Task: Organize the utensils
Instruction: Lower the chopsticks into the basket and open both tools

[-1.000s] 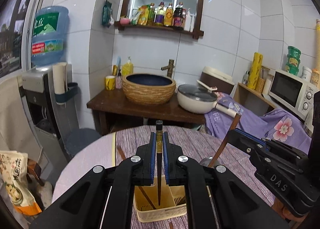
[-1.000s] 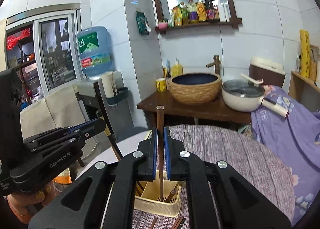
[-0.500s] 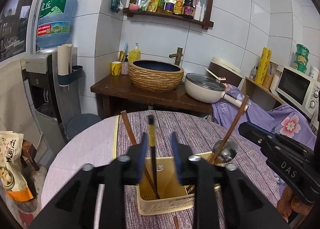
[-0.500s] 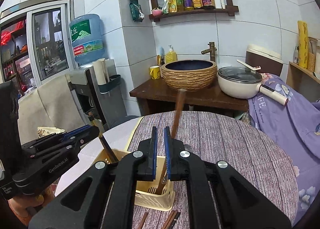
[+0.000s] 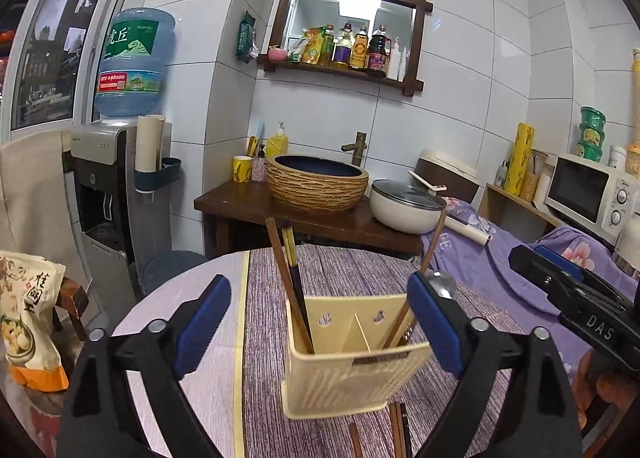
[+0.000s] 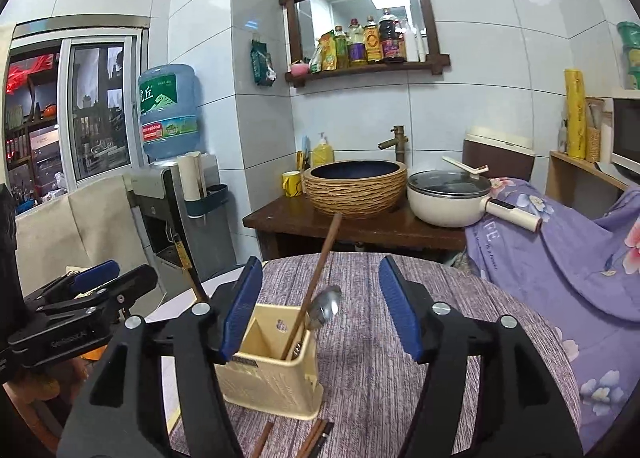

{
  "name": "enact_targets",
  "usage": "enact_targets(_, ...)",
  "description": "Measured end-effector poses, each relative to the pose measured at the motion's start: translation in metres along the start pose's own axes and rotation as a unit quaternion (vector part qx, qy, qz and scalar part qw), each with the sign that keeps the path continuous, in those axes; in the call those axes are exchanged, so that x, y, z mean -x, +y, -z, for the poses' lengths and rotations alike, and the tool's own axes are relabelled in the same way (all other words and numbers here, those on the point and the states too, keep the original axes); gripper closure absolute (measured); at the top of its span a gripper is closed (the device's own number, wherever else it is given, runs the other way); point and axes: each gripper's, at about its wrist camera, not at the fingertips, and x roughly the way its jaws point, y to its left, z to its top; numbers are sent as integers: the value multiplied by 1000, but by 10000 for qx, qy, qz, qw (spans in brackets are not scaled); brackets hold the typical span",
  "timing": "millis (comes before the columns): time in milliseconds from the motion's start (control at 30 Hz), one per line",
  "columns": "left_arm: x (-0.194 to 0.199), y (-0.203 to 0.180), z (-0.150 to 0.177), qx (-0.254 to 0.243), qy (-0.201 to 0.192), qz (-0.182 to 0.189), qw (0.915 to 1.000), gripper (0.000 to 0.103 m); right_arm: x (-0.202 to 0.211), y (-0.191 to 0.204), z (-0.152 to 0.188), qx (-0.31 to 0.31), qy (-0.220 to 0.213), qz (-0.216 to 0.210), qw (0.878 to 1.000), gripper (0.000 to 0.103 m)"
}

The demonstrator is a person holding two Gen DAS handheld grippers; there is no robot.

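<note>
The left gripper (image 5: pixel 320 322) and right gripper (image 6: pixel 320 306) have just been opening; both stand apart, pads clear of everything. Between them sits the cream plastic two-compartment utensil holder (image 5: pixel 352 362) on the purple woven surface (image 5: pixel 360 266). Brown wooden chopsticks (image 5: pixel 286 274) lean toward 11 o'clock in its left compartment; another chopstick (image 6: pixel 316 290) and a steel spoon (image 6: pixel 326 306) occupy the right.

Both grippers, left gripper (image 5: pixel 320 326) and right gripper (image 6: pixel 320 302), show black frames, blue ribbed pads, silver screws; white lettering marks their sides.
</note>
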Motion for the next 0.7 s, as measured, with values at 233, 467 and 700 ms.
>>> enact_targets(233, 10, -6, 36, -317, 239, -34, 9992, 7, 10, -5, 50, -56, 654, 57, 9978, 34)
enact_targets(467, 2, 10, 73, -148, 915, 92, 9957, 29, 3, -9, 103, -239, 1497, 156, 9883, 34)
enact_targets(700, -16, 11, 108, -135, 1651, 276, 9858, 57, -19, -2, 145, -258, 2199, 111, 9751, 44)
